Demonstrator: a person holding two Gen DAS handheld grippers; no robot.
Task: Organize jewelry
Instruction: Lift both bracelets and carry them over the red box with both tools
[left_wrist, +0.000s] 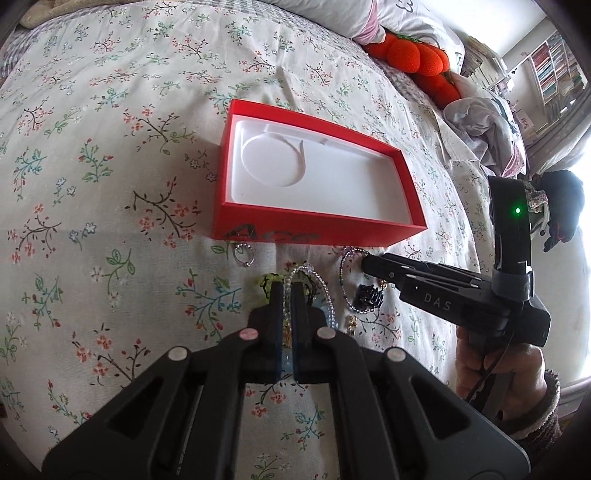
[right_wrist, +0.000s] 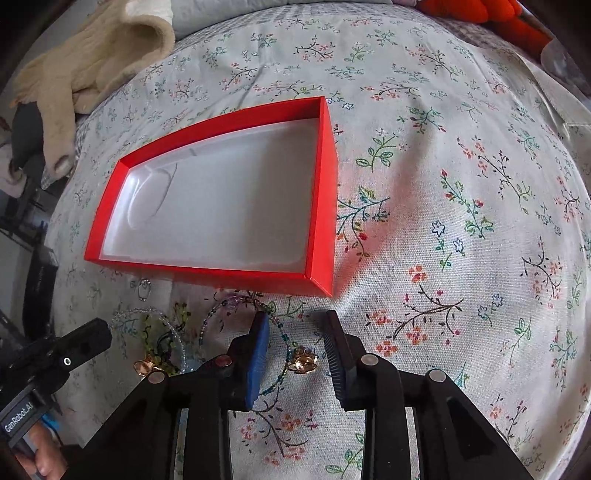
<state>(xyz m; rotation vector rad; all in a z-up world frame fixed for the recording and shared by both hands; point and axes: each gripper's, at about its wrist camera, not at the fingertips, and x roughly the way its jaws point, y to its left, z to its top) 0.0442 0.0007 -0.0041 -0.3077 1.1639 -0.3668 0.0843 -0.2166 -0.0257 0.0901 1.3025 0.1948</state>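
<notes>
Nearest the left wrist lens: left gripper (left_wrist: 287, 295), fingers (left_wrist: 275, 306) nearly closed and pinching a clear bead strand (left_wrist: 308, 275) low on the bed (left_wrist: 110, 110), strand looping out past the tips toward 1 o'clock. Sitting tangled around it: a yellow-green piece (left_wrist: 266, 281) at the fingertip, a purple bead loop (left_wrist: 345, 280) at 2 o'clock, a dark clip (left_wrist: 367, 296) beside that, gold charms (left_wrist: 351, 324) at 3 o'clock. Lying apart at 11 o'clock, just under the box wall: a small ring (left_wrist: 243, 254).

Waiting at 12 o'clock, touching nothing: the red box (left_wrist: 317, 234), white insert bare, no jewelry in it yet.

Hovering over the same heap: right gripper (right_wrist: 295, 350), fingers (right_wrist: 258, 350) spread wide, holding nothing, a gold charm (right_wrist: 303, 363) and a teal bead chain (right_wrist: 284, 339) lying between them.

Risks, judging from here: lifting the strand while still snagged, dragging neighbouring pieces along or scattering them over the patterned cloth, where small pieces get lost easily. Thin pinch slipping off smooth beads partway to the box. Both grippers crowding one heap, bumping or pulling one chain from two ends and snapping it. Soft bedding giving way, letting fingers pinch fabric too.
</notes>
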